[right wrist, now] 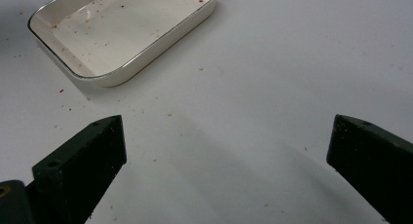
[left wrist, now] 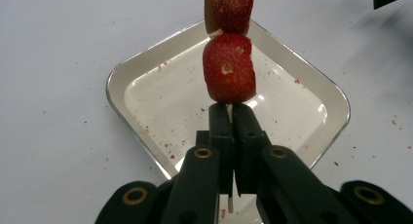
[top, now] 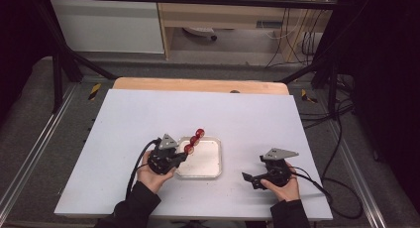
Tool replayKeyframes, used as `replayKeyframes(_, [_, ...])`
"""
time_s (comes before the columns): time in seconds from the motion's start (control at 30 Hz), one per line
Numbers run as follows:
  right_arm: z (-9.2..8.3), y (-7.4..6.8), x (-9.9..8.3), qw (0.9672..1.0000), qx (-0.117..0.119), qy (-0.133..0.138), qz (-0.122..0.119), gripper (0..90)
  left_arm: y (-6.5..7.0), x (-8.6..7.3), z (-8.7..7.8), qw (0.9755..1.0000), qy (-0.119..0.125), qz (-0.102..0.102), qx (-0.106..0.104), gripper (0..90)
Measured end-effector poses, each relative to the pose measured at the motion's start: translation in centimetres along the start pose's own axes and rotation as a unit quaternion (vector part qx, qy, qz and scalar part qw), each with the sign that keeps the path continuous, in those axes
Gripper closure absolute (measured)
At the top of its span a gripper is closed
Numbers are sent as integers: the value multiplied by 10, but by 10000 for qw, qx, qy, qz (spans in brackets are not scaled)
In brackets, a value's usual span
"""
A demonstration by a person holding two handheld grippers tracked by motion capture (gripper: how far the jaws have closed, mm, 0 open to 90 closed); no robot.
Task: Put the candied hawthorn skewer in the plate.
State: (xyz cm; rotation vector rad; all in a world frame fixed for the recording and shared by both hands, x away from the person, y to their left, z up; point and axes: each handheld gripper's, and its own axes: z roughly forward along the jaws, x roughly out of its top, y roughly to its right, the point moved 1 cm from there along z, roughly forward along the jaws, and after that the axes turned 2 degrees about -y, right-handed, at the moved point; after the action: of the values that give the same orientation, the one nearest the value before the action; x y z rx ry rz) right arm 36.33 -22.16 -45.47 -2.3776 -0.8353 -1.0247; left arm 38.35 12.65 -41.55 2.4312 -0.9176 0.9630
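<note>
Beneath the held skewer (left wrist: 229, 63) sits a crumb-speckled white tray (left wrist: 146, 58).

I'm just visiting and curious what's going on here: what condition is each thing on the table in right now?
Left hand-held gripper: shut on the skewer's stick.
Skewer of red fruit pieces: held up over the tray, three pieces on it in the high view.
White tray: lying flat, nothing in it but red crumbs.
Right hand-held gripper: open, nothing between its jaws, apart from the tray.
</note>
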Motion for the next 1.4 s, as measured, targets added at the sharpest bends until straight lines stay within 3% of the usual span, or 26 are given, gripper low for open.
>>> replayKeyframes(0.43, [-5, 3, -11, 10000, -46, -50, 53, 13, 2, 1, 21, 9983, -585, -21, 54, 877])
replayKeyframes(0.6, [-7, 4, -10, 10000, -10, -5, 69, 13, 5, 0, 23, 9965, -829, 51, 108, 876])
replayKeyframes(0.73, [-9, 3, -11, 9999, 1, -12, 121, 13, 7, 0, 27, 9953, -956, -4, 169, 875])
replayKeyframes(0.9, [-9, 4, -11, 10000, 8, 16, 89, 13, 10, 1, 33, 9923, -1203, 5, 283, 875])
replayKeyframes(1.17, [-9, 4, -11, 10000, 15, 22, 92, 13, 12, 1, 36, 9924, -1191, 41, 293, 868])
replayKeyframes(1.4, [-9, 3, -11, 9999, 19, 23, 108, 13, 11, -1, 33, 9936, -1088, 189, 228, 781])
